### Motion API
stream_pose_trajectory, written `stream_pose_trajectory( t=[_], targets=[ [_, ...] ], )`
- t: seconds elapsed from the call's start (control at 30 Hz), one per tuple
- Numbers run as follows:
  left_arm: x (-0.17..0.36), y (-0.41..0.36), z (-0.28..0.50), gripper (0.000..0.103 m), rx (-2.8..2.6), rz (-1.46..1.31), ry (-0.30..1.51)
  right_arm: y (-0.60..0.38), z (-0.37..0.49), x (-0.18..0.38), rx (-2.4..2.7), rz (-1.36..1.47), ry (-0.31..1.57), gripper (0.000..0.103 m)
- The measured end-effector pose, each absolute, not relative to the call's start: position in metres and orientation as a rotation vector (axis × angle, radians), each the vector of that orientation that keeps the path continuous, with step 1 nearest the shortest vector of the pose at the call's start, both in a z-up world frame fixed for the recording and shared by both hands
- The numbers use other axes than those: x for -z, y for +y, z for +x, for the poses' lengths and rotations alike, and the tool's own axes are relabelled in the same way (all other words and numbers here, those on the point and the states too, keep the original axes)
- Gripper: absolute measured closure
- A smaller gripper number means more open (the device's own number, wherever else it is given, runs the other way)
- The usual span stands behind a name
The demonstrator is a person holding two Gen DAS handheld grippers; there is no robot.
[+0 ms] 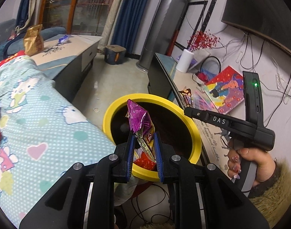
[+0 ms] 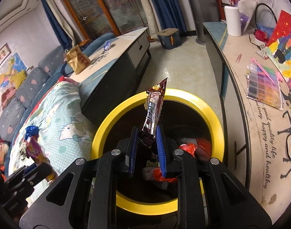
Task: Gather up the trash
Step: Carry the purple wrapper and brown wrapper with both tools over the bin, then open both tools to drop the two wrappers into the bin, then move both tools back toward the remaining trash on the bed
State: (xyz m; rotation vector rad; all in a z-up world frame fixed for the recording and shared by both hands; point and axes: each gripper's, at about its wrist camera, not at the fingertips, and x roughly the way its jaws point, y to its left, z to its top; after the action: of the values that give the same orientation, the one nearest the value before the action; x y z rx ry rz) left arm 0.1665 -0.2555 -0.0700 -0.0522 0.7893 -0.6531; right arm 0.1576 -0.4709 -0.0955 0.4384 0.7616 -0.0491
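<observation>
Trash rides in both claws above the yellow-rimmed bin [image 1: 195, 133]. Tilted downward, the left claw [image 1: 144, 139] pinches a purple snack wrapper [image 1: 138, 118] upright over the bin's mouth. Likewise angled down, the right claw [image 2: 145, 135] clamps a brown candy wrapper [image 2: 155, 105] above it. A hand [image 1: 254, 164] grips the right claw's handle.

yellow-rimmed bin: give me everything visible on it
The bin is round, with a broad, glossy yellow rim that looks like plastic and a dark interior. It stands upright and open, no lid in view, on the pale floor between the patterned bed cover and the long low cabinet. Crumpled red and other wrappers already lie inside. Both hand-held grippers hold wrappers over its mouth: the left a purple one, the right a brown one. Neither visibly touches it.
</observation>
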Motion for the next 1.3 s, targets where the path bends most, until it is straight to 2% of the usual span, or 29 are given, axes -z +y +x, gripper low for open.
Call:
stream_pose_trajectory(
  t=[0.3,0.4,0.47,0.5,0.53,0.57,0.67,0.77,0.93,1.3],
  targets=[
    [0.090,-0.284,0.179,0.082,0.696,-0.020,0.833,-0.488,0.155,0.109,0.064,0.486,0.787,0.086],
    [0.097,-0.293,0.186,0.073,0.714,0.000,0.848,-0.493,0.155,0.111,0.063,0.510,0.788,0.085],
    [0.100,-0.298,0.189,0.056,0.711,0.025,0.848,-0.496,0.154,0.111,0.063,0.521,0.784,0.077],
    [0.100,-0.299,0.190,0.049,0.700,0.042,0.838,-0.497,0.153,0.111,0.067,0.523,0.781,0.069],
    [0.099,-0.298,0.190,0.036,0.695,0.048,0.830,-0.497,0.153,0.110,0.072,0.526,0.778,0.064],
    [0.098,-0.297,0.189,0.028,0.695,0.049,0.819,-0.498,0.152,0.110,0.077,0.530,0.773,0.063],
    [0.091,-0.290,0.186,0.013,0.682,0.045,0.795,-0.498,0.151,0.107,0.089,0.525,0.760,0.056],
    [0.083,-0.279,0.181,0.009,0.646,0.043,0.765,-0.493,0.151,0.102,0.092,0.506,0.739,0.050],
    [0.069,-0.255,0.175,0.008,0.579,0.022,0.717,-0.475,0.150,0.087,0.068,0.448,0.697,0.043],
    [0.049,-0.193,0.167,0.008,0.438,-0.051,0.653,-0.436,0.150,0.069,-0.011,0.376,0.673,0.040]
  ],
)
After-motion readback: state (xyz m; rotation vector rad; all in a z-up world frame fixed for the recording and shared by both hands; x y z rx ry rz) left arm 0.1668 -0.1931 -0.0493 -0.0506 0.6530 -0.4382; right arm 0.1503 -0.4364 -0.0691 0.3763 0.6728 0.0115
